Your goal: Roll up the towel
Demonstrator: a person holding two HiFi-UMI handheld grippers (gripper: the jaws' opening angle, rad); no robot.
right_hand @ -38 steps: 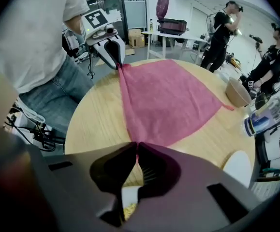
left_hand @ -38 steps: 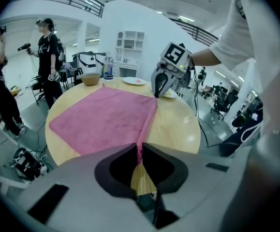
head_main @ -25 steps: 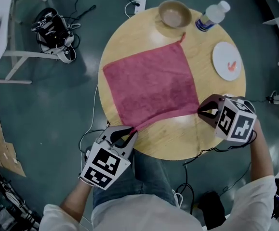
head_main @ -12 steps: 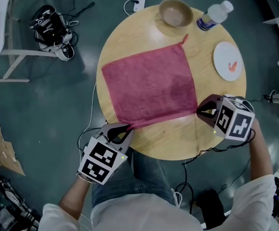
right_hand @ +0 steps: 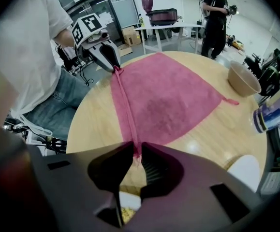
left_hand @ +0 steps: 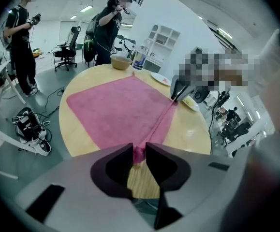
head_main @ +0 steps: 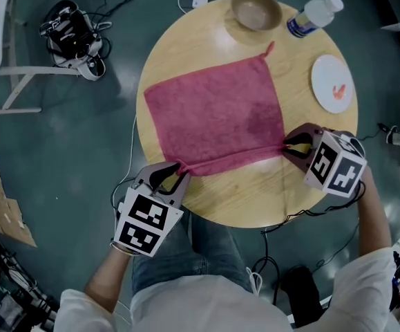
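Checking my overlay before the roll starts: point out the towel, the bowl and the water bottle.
towel [head_main: 213,116]: head view, middle of the flat red cloth.
bowl [head_main: 255,9]: head view, inside of its hollow.
water bottle [head_main: 313,16]: head view, clear body between cap and label.

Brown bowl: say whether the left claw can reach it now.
Probably not yet: the left claw, its jaws just easing open, holds a near corner of the pink cloth towel; the round brown bowl sits well beyond the towel. Nothing stands between.
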